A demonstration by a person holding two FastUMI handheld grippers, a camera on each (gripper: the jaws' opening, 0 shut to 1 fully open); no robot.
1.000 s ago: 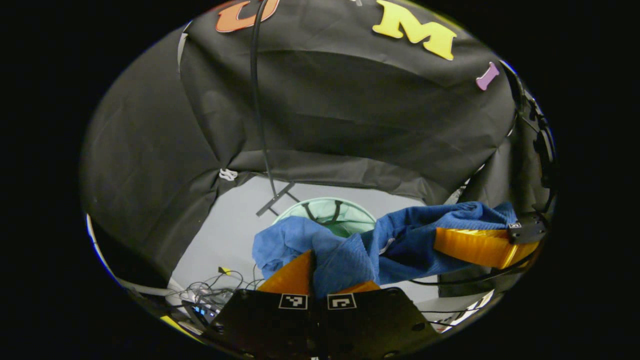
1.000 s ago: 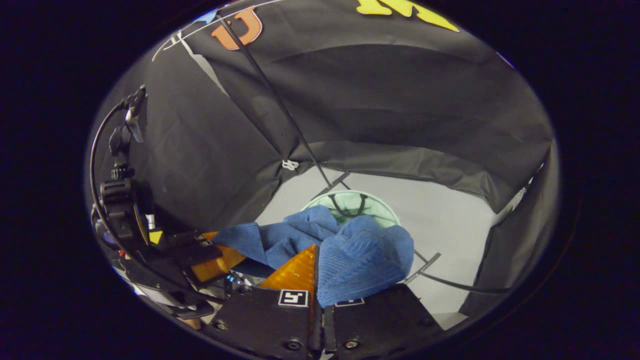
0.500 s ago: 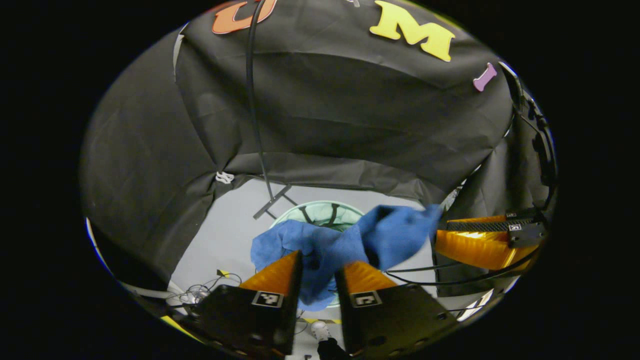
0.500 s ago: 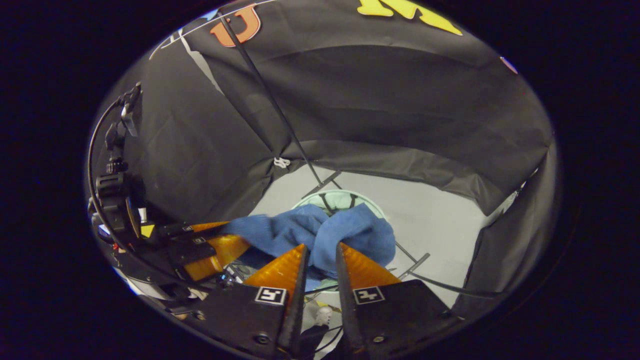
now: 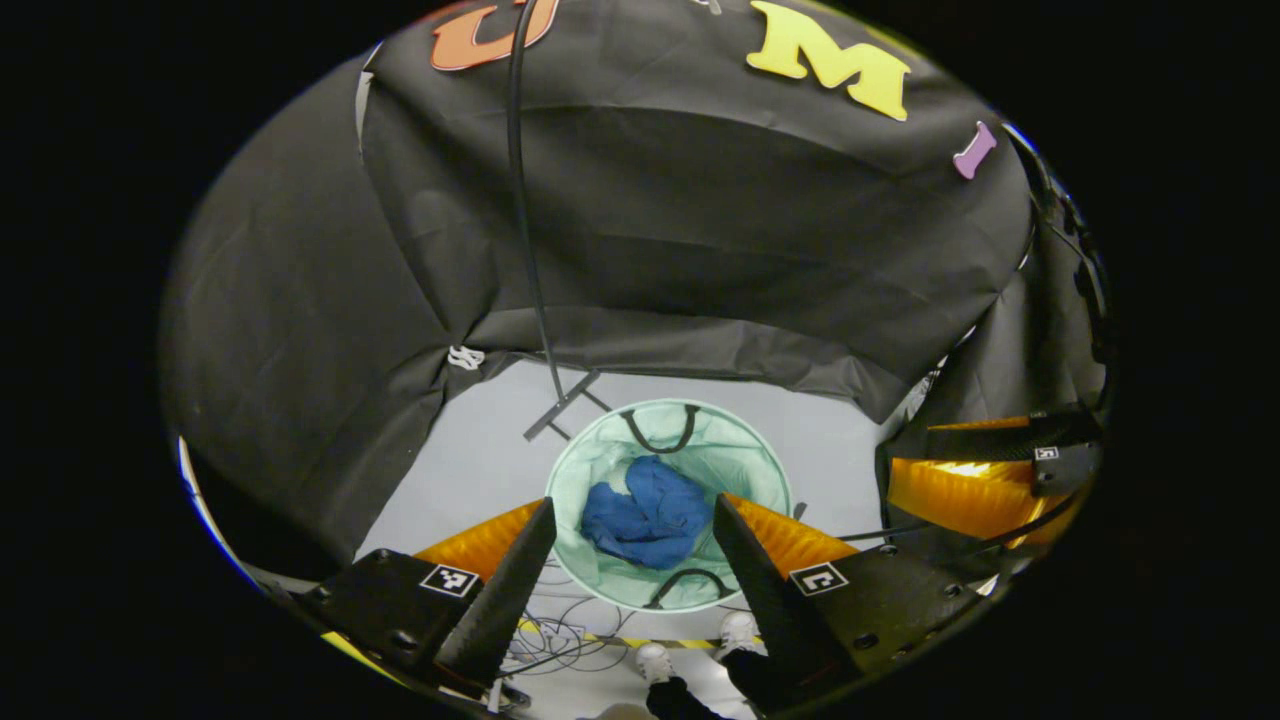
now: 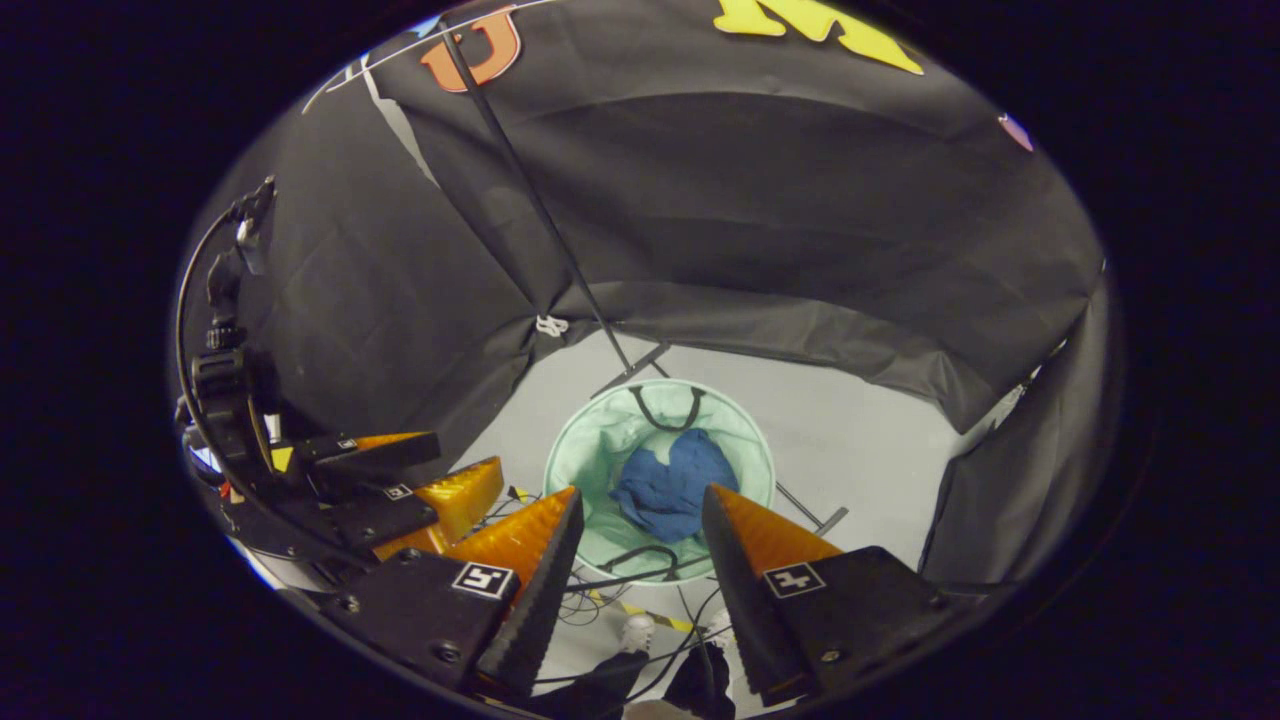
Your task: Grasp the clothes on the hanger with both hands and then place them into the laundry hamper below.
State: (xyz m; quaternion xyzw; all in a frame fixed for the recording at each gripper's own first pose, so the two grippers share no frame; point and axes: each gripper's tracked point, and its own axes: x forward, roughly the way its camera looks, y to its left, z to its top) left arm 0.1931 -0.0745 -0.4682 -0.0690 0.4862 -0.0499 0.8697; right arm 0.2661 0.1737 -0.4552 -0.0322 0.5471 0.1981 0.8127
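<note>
A crumpled blue garment (image 5: 645, 512) (image 6: 672, 484) lies inside the round pale-green laundry hamper (image 5: 590, 462) (image 6: 580, 450) on the floor far below. My left gripper (image 5: 632, 525) is open above the hamper, its orange fingers spread to either side of it with nothing between them. My right gripper (image 6: 640, 510) is open too, framing the hamper from above. The right gripper's orange fingers (image 5: 960, 490) show at the right edge of the left gripper view. In the right gripper view the left gripper's fingers (image 6: 450, 495) show at the left.
A black stand pole (image 5: 525, 230) (image 6: 545, 215) rises behind the hamper from a base on the grey floor. Loose cables (image 5: 560, 640) lie on the floor in front of the hamper. A person's shoes (image 5: 655, 660) show at the bottom. Black cloth walls enclose the booth.
Both grippers opened wide and let go of the blue garment. It dropped from between the fingers into the hamper below.
</note>
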